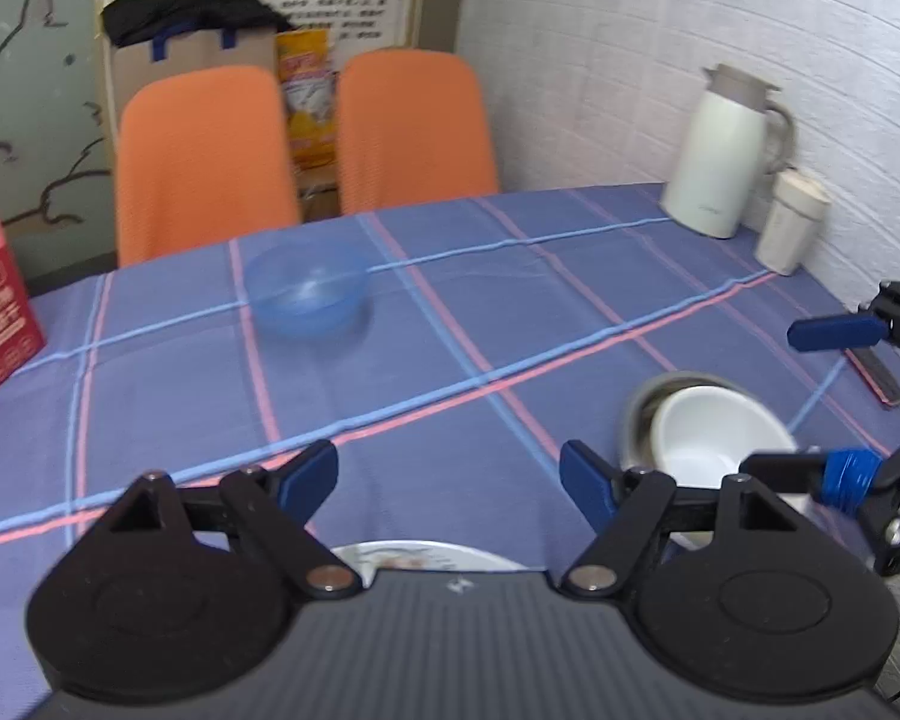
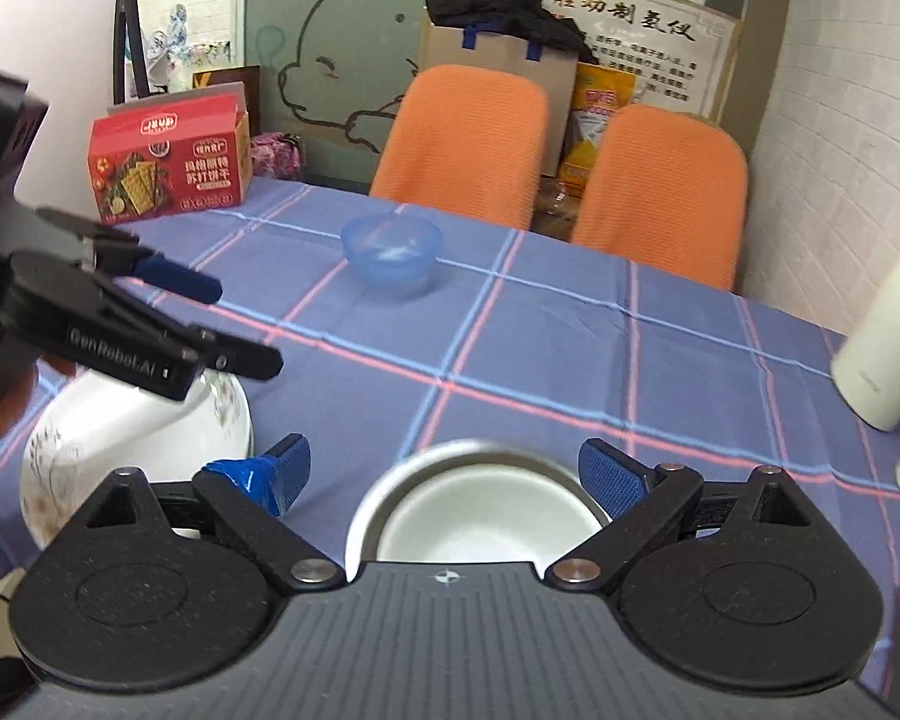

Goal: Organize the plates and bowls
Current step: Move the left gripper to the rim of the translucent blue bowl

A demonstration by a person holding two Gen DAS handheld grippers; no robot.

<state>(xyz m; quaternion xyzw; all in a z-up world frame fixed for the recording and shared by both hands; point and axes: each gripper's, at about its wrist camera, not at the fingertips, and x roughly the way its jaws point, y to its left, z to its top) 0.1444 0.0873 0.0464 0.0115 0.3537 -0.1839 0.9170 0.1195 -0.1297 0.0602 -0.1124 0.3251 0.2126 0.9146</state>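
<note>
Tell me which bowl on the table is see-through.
The blue plastic bowl near the orange chairs. The white bowl is opaque and nested inside a metal bowl.

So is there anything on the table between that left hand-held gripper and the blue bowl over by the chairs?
Nothing visible. The left hand-held gripper is open over the floral plate, and only bare checked tablecloth lies between it and the blue bowl. The white bowl nested in the metal one sits off to the right, out of that line.
</note>
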